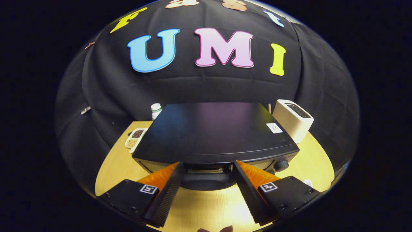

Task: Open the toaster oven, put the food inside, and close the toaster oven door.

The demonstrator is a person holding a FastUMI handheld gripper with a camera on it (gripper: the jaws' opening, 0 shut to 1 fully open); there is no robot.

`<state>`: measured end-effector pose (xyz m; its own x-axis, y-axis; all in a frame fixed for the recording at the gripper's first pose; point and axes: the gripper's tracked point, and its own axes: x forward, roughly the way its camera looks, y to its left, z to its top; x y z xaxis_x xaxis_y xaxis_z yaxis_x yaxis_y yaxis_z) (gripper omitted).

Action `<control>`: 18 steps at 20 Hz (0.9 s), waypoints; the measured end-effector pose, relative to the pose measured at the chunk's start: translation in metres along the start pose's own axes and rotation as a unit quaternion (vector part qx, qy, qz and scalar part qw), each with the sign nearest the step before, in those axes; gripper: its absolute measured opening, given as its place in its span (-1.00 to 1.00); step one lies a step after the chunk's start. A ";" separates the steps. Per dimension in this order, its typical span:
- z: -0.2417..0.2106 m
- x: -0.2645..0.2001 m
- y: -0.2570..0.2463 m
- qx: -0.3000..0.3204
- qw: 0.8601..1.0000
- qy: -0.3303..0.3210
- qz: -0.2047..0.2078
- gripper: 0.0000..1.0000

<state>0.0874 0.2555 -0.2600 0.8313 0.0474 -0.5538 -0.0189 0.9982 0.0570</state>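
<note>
- Black and faintly glossy, the toaster oven [212, 132] sits on a pale wooden table [206, 206]; its flat top is smooth enough to catch a soft violet and blue sheen, and a small white sticker [274, 128] lies near its right rear corner.
- Just below the oven's front edge, the gripper [208, 167] is spread wide, its two fingers standing either side of the door handle [206, 182], a rounded dark bar bulging forward from the top of the door. Nothing is held between them.
- The door looks shut, so the judgement is that the task is at its first step: opening the oven. No food is in the gripper.
- The next move likely calls for settling the fingers about the handle, or hooking it, and drawing it out and down along the door's hinge arc, without sliding the oven on the table.
- At the oven's front right corner sits a round dark knob [281, 165].
- Right of the oven and just behind it stands a cream pop-up toaster [293, 120], boxy with rounded edges and a dark slot on top.
- Left of the oven lies a shallow white tray [135, 138] divided into compartments of brown and tan grainy contents; whether this is the food to load cannot be told.
- Behind the oven's left rear corner stands a small white bottle [156, 110].
</note>
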 end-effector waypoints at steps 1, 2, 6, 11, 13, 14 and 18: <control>-0.001 0.007 0.002 -0.003 1.000 -0.001 -0.002 0.98; -0.004 0.003 0.001 -0.001 1.000 0.000 -0.001 0.97; -0.014 -0.007 0.002 0.007 1.000 0.001 0.012 0.98; -0.052 -0.035 0.002 0.016 1.000 0.024 0.012 0.98; -0.071 -0.043 0.001 0.008 0.999 0.036 0.008 0.98; -0.082 -0.048 0.002 0.005 0.999 0.045 0.006 0.98; -0.133 -0.059 0.003 0.004 0.995 0.102 0.008 0.99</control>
<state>-0.0356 0.2601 -0.3381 0.7015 0.0702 -0.7092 -0.0253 0.9970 0.0736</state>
